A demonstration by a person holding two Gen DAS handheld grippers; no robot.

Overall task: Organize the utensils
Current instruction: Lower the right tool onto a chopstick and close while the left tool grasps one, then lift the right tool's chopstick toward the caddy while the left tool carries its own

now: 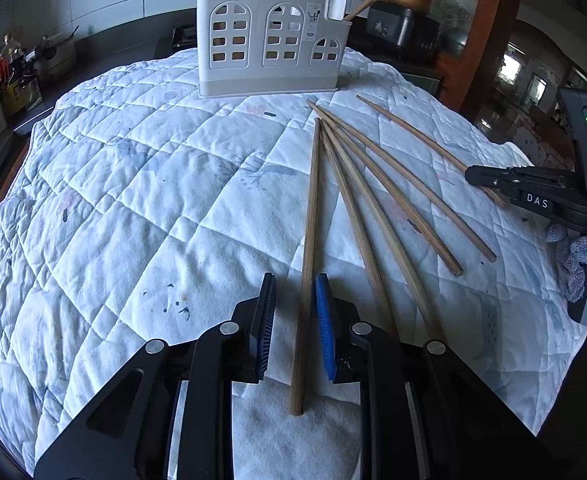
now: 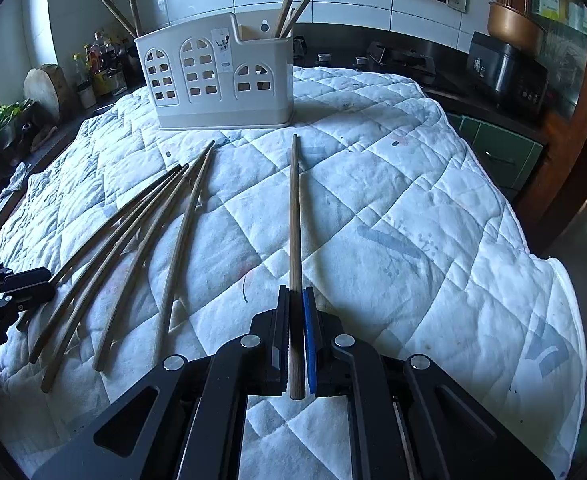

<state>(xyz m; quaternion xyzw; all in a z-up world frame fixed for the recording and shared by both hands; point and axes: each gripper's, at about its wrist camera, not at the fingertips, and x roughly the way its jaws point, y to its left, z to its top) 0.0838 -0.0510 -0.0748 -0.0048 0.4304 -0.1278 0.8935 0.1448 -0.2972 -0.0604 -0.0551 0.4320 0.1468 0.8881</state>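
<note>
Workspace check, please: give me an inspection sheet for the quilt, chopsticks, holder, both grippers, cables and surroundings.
Surface: white quilted cloth, stained.
Job's things: white plastic utensil holder with chopsticks in two compartments; four loose wooden chopsticks fanned on the cloth.
Clutter: nothing seen.
Grippers: left hand-held gripper open around a wooden chopstick; right hand-held gripper shut on a long wooden chopstick.
Cables: nothing seen.
Surroundings: black rice cooker, condiment bottles.

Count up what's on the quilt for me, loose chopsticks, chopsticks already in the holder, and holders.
Loose chopsticks on the quilt: 6
Chopsticks in the holder: 4
Holder: 1
Total: 11
</note>
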